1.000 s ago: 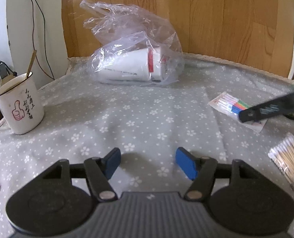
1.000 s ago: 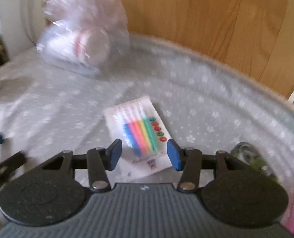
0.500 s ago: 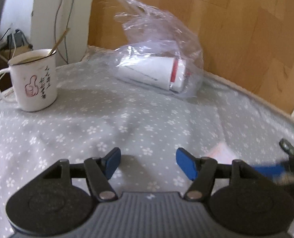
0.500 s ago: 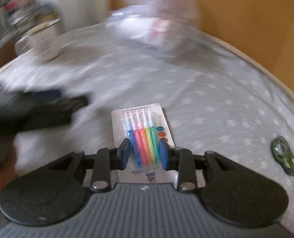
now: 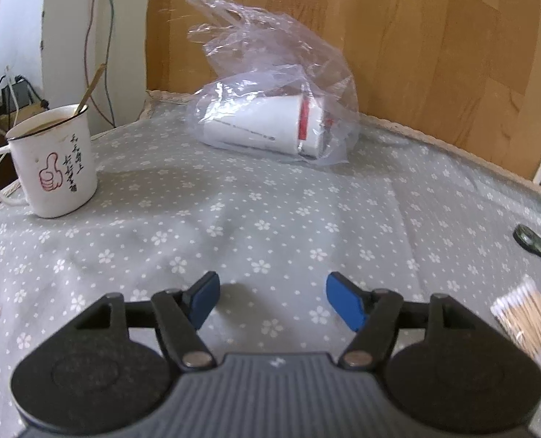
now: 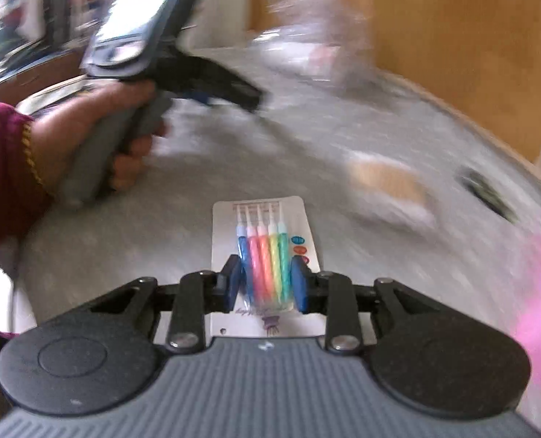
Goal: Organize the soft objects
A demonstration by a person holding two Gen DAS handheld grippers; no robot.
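Starting at the left of the left wrist view, you've got the enamel mug (image 5: pixel 53 162) with a stick in it sitting on the floral tablecloth (image 5: pixel 270 211), then the clear plastic bag (image 5: pixel 274 109) with a white cup inside toward the top middle, and a pack of cotton swabs (image 5: pixel 526 319) at the lower right edge. Your left gripper (image 5: pixel 272 301) is wide apart with nothing between the blue pads, just hovering low over bare cloth at the bottom centre, pointed toward the bag. Over in the right wrist view, your left hand (image 6: pixel 99 135) shows at the upper left, wrapped around that gripper's handle with a maroon sleeve and a gold bracelet, held up off the table. Bottom centre is where the action is: your right gripper (image 6: pixel 267 283) is clamped on the pack of coloured brushes (image 6: pixel 265 252), pads pressing either side of the plastic blister near the lower end of the card, which sticks straight out ahead. The whole background is smeared, so I'd guess you're mid-carry with it; can't tell whether the card is off the cloth. So the step looks like moving that pack to wherever you're grouping stuff. Next move calls for picking a spot, maybe near the blurry swab pack to the right, and lowering it flat before you let go. Grip's only on the blister, so watch for it pivoting.
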